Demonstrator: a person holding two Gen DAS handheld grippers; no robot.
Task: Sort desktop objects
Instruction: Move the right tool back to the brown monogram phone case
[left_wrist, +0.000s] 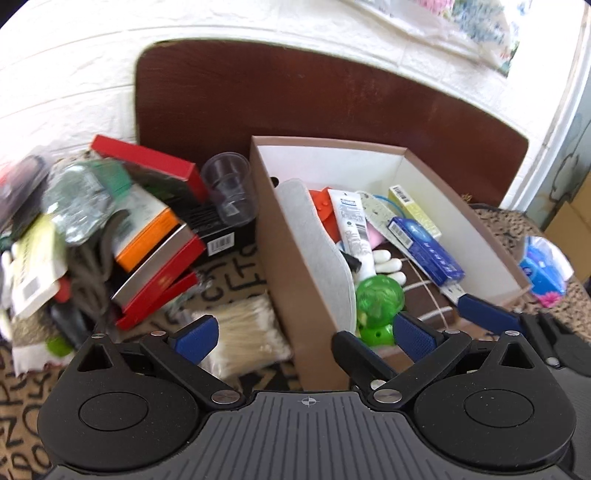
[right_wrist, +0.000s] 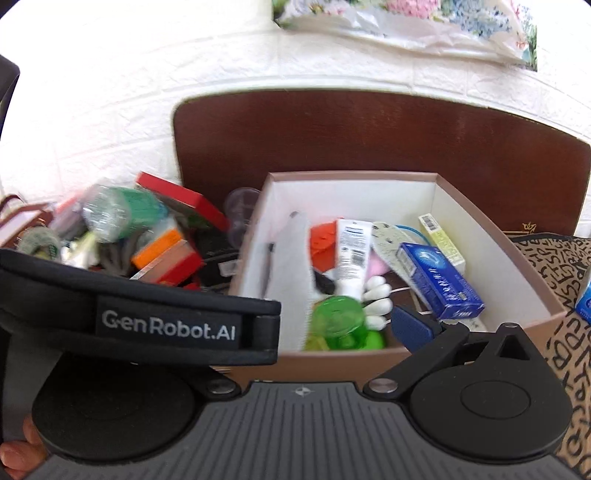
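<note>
A brown cardboard box (left_wrist: 295, 266) with white inner walls holds several items: a green ball (left_wrist: 378, 297), a white tube (left_wrist: 351, 221), a blue carton (left_wrist: 426, 245), a yellow carton (left_wrist: 413, 210) and a grey pad (left_wrist: 314, 240). It also shows in the right wrist view (right_wrist: 498, 251). My left gripper (left_wrist: 304, 332) is open and empty, its fingers astride the box's near left wall, above a bag of cotton swabs (left_wrist: 243, 332). My right gripper's right finger (right_wrist: 410, 328) hangs over the box's near edge; the left gripper's body (right_wrist: 147, 317) hides its left finger.
A pile of red and orange boxes (left_wrist: 159, 243), a crumpled plastic bottle (left_wrist: 81, 199) and a clear cup (left_wrist: 231, 188) lies left of the box. A blue tissue pack (left_wrist: 543, 269) lies to the right. A dark wooden board (left_wrist: 332, 96) stands behind.
</note>
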